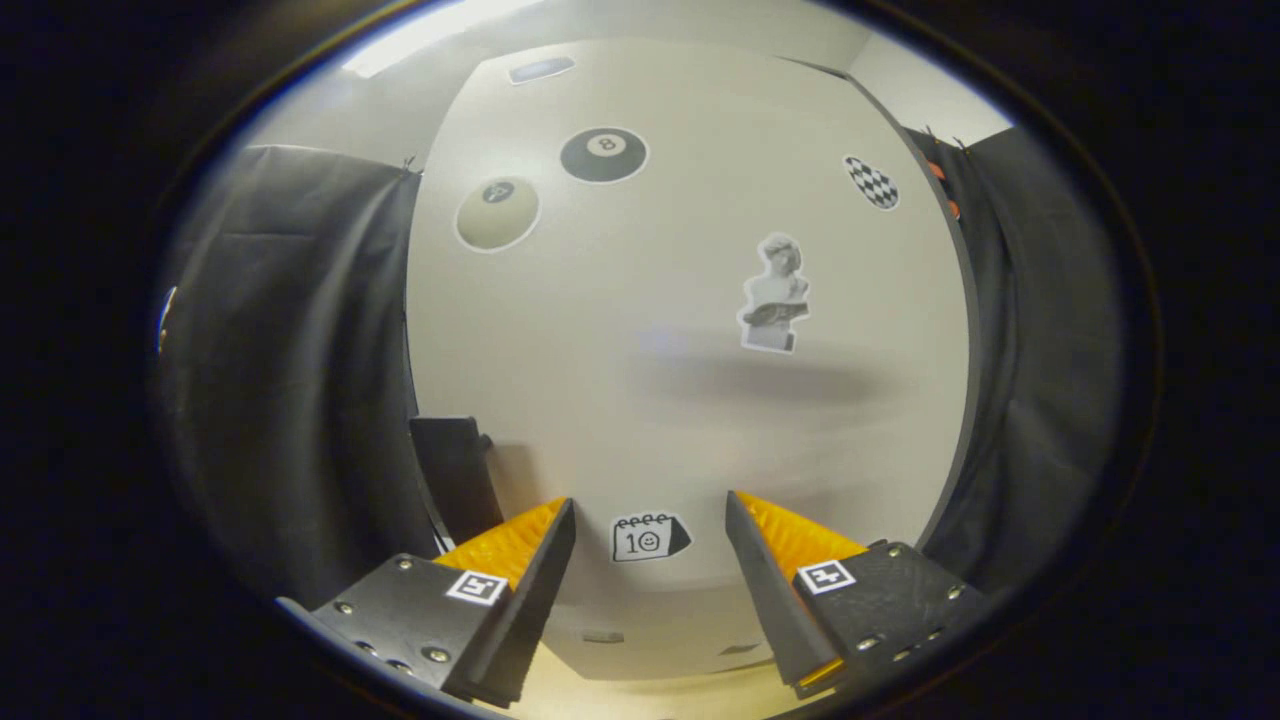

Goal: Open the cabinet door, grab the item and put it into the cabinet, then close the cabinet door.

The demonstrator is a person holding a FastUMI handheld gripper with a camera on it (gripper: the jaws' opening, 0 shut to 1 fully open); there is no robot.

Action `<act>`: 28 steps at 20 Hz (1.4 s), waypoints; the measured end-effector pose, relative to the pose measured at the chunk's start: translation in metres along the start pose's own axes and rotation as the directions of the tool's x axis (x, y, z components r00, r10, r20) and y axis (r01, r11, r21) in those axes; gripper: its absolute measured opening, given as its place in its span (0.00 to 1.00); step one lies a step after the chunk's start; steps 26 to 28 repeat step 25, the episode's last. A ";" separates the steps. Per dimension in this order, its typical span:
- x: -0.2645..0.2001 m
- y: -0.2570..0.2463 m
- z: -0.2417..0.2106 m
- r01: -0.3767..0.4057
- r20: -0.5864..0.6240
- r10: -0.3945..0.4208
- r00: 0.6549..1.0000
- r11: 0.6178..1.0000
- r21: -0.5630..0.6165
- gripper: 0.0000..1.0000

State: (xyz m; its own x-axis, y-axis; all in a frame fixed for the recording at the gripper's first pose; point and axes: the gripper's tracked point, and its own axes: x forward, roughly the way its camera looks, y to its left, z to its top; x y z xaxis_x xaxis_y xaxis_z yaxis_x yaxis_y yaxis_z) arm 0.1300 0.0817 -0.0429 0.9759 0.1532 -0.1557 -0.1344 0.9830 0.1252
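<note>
Ahead of the fingers: the cabinet door (690, 330) is standing shut, its pale front facing the camera and spreading across most of the scene.

Hidden or cut off: the door's top corner is running out of sight; the item to be stored is not something I can make out, and the cabinet's inside is hidden behind the closed panel.

Hard to make out: a dark handle-like block (455, 480) is sticking out at the door's lower left edge (its exact form is unclear); a soft shadow is lying across the door's middle.

Stickers: an eight-ball sticker (603, 155), a pale ball sticker (497, 213), a checkered sticker (871, 182), a bust sticker (775, 293) and a calendar sticker (648, 537) are showing on the front.

Gripper: the gripper (650, 545) is pointing straight at the door, tilted slightly upward, its fingers spread apart and holding nothing; the calendar sticker is sitting between the tips.

Sides: black cloth (290, 380) is hanging on both sides of the cabinet.
</note>
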 end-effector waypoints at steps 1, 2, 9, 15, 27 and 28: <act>0.000 0.001 0.000 -0.005 0.000 0.005 1.000 1.000 0.001 0.90; 0.000 0.000 0.000 -0.004 0.003 0.004 1.000 1.000 0.002 0.90; -0.005 0.003 0.000 -0.004 0.008 0.004 1.000 0.999 -0.034 0.90; -0.008 0.002 0.001 -0.014 0.014 0.015 1.000 1.000 -0.018 0.90; -0.009 -0.001 -0.001 -0.024 0.023 0.026 0.999 0.997 -0.067 0.85; -0.009 -0.001 -0.001 -0.024 0.023 0.026 0.999 0.997 -0.067 0.85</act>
